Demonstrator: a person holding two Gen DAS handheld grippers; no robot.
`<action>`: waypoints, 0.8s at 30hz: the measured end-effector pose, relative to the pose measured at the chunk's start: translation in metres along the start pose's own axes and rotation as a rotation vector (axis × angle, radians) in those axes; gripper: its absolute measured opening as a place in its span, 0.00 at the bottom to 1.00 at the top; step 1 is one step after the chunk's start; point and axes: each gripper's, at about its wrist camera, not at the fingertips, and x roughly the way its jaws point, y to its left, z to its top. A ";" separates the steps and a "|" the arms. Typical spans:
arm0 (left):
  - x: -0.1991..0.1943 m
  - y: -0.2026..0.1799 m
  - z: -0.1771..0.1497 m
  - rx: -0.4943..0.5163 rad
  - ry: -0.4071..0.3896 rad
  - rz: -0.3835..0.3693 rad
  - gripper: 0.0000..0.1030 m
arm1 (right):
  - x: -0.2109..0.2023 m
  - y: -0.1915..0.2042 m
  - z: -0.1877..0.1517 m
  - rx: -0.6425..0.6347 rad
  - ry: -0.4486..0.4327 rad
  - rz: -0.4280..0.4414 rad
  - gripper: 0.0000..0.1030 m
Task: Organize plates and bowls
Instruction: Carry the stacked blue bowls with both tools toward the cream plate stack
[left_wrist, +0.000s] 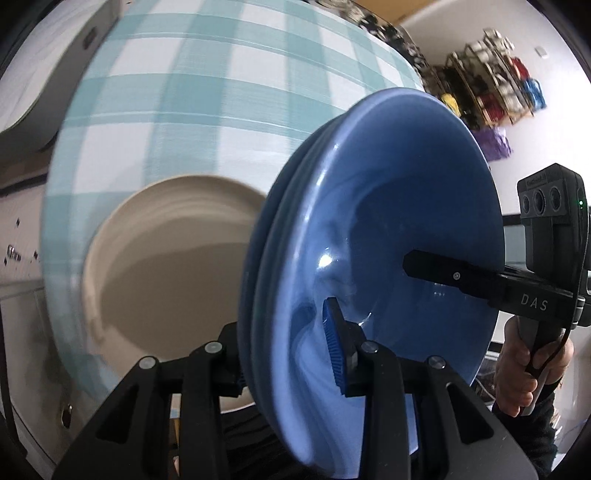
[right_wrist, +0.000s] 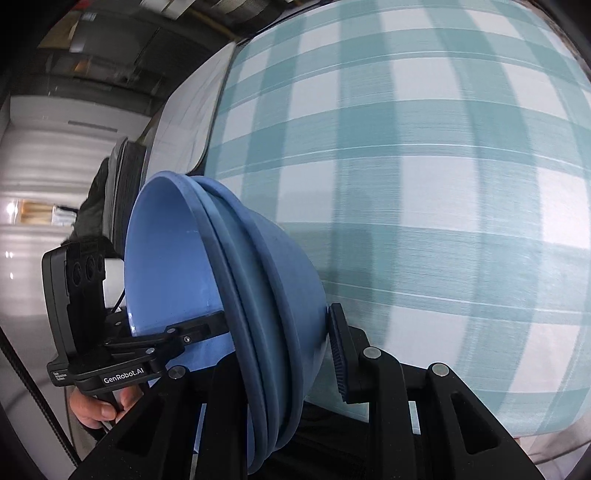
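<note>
A stack of nested blue bowls (left_wrist: 388, 221) hangs in the air above the teal-and-white checked tablecloth (left_wrist: 184, 92), held from both sides. My left gripper (left_wrist: 288, 362) is shut on the near rim, with its blue pad inside the top bowl. My right gripper (left_wrist: 417, 264) clamps the opposite rim. In the right wrist view the same blue bowls (right_wrist: 273, 266) sit between the jaws of my right gripper (right_wrist: 280, 354), one pad against the outer wall, while my left gripper (right_wrist: 207, 325) bites the far rim. A beige plate (left_wrist: 173, 266) lies on the cloth beneath.
The checked tablecloth (right_wrist: 443, 184) fills most of the right wrist view. A rack of colourful items (left_wrist: 491, 85) and a purple bag (left_wrist: 495, 140) stand by the far wall. A hand (left_wrist: 517, 369) grips the right tool's handle; another hand (right_wrist: 96, 406) grips the left one.
</note>
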 end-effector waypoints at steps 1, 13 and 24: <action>-0.001 0.007 -0.003 -0.014 -0.004 0.006 0.31 | 0.006 0.008 0.001 -0.008 0.008 -0.003 0.22; 0.006 0.056 -0.022 -0.141 -0.014 0.013 0.32 | 0.063 0.049 0.002 -0.076 0.103 -0.034 0.22; 0.006 0.088 -0.036 -0.155 0.002 0.013 0.33 | 0.091 0.051 0.002 -0.081 0.133 -0.054 0.21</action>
